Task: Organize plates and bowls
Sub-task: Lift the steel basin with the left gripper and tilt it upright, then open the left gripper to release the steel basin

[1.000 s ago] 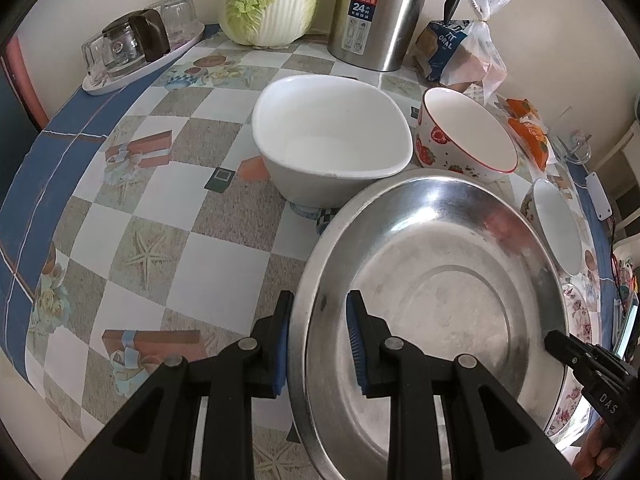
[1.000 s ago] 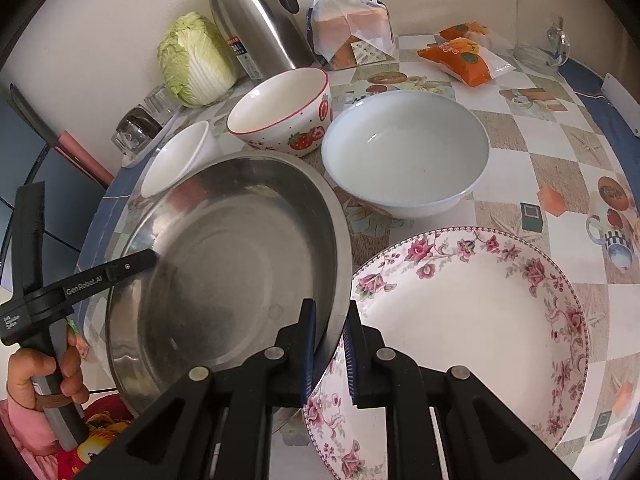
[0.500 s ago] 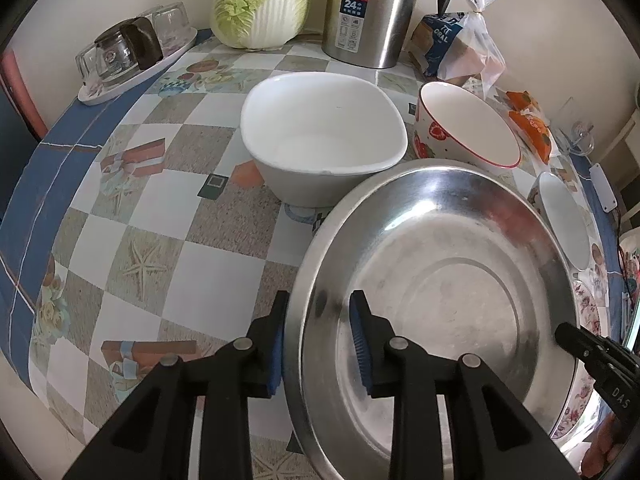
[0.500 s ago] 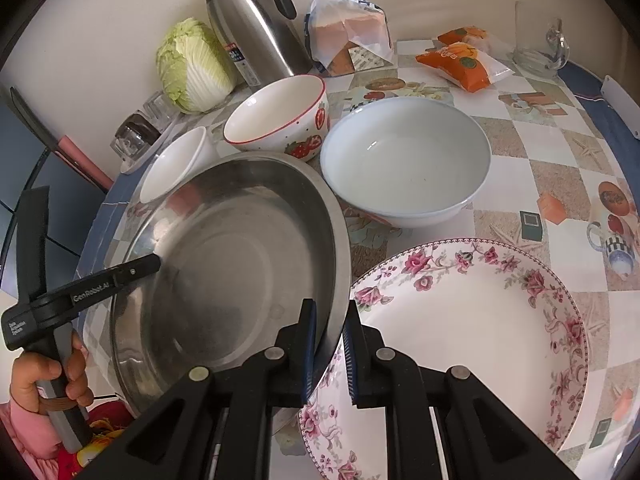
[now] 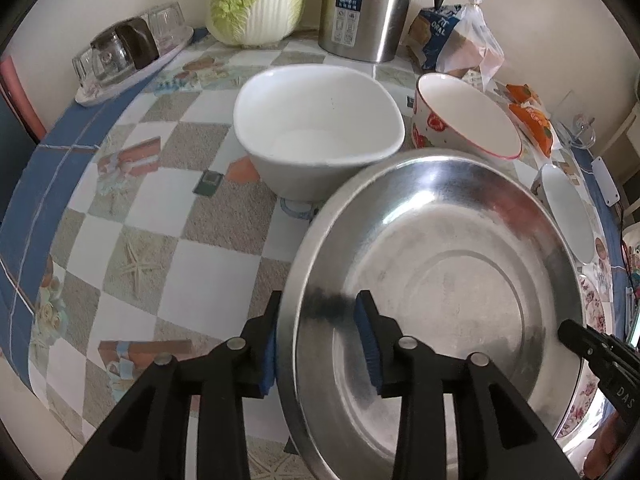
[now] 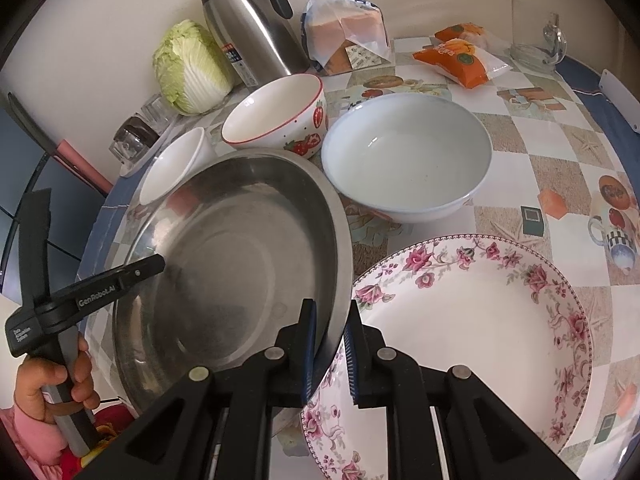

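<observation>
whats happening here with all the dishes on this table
A person is sorting dishes with a pair of handheld tongs in each hand. Both are at the steel basin: the right tongs are shut on its rim, next to the floral plate, while the left tongs straddle the opposite rim and are opening. A white bowl, a strawberry bowl and a pale blue bowl sit behind, untouched.

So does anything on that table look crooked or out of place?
Yes: the big round steel pan sits tilted, its right edge propped on the rim of the flowered white plate. The right tongs pinch that raised edge; the left tongs are opening around the opposite rim. Nothing looks spilled or broken.
</observation>
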The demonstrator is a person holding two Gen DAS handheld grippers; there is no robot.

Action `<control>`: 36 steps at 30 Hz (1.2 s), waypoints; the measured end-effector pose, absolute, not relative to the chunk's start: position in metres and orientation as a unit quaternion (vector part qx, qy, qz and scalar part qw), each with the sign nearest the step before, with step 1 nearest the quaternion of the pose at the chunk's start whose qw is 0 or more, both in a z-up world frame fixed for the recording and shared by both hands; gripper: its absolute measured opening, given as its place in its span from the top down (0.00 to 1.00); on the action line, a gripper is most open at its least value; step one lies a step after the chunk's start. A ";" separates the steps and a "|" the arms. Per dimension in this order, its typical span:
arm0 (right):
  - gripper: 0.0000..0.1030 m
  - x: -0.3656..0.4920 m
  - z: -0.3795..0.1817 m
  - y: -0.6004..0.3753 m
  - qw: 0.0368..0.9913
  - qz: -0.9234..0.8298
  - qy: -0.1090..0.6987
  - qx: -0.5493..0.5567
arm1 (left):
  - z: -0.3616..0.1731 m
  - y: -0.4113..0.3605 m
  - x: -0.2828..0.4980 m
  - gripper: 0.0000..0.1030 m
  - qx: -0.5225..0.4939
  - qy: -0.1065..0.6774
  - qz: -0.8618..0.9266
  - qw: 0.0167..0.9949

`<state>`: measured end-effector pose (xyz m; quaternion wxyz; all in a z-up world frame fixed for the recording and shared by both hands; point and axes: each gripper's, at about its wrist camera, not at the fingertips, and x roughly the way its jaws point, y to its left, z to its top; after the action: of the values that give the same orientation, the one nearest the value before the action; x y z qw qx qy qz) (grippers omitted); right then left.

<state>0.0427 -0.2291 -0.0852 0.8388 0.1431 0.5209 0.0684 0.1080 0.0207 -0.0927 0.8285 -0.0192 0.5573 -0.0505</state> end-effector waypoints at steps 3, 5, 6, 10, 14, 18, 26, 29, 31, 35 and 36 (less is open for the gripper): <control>0.85 0.042 -0.085 -0.232 0.839 0.065 0.519 0.151 | -0.091 0.022 0.108 0.60 -0.021 0.557 -0.047 0.829; 0.85 0.042 -0.085 -0.233 0.840 0.062 0.517 0.155 | -0.089 0.024 0.108 0.59 -0.025 0.555 -0.046 0.830; 0.84 0.042 -0.084 -0.235 0.840 0.060 0.516 0.157 | -0.088 0.025 0.107 0.59 -0.027 0.554 -0.045 0.831; 0.80 0.040 -0.081 -0.236 0.842 0.056 0.512 0.158 | -0.081 0.026 0.104 0.57 -0.033 0.545 -0.046 0.836; 0.78 0.036 -0.074 -0.237 0.847 0.053 0.505 0.159 | -0.073 0.026 0.101 0.53 -0.035 0.535 -0.045 0.843; 0.73 0.031 -0.068 -0.238 0.851 0.048 0.499 0.155 | -0.064 0.027 0.098 0.49 -0.036 0.521 -0.044 0.851; 0.36 0.024 -0.057 -0.236 0.863 0.036 0.484 0.141 | -0.058 0.026 0.093 0.40 -0.021 0.513 -0.038 0.858; 0.27 0.023 -0.057 -0.236 0.865 0.033 0.482 0.137 | -0.056 0.028 0.091 0.21 -0.023 0.508 -0.035 0.860; 0.21 0.023 -0.057 -0.235 0.865 0.033 0.482 0.137 | -0.054 0.030 0.090 0.20 -0.026 0.503 -0.031 0.863; 0.06 0.022 -0.057 -0.236 0.865 0.033 0.480 0.139 | -0.053 0.032 0.088 0.14 -0.027 0.498 -0.025 0.867; 0.05 0.021 -0.057 -0.236 0.866 0.032 0.479 0.139 | -0.053 0.032 0.087 0.12 -0.028 0.496 -0.025 0.867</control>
<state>0.0210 -0.2365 -0.0567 0.8660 0.1389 0.4793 0.0321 0.0868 0.0322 -0.0530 0.8673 -0.0276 0.4965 -0.0246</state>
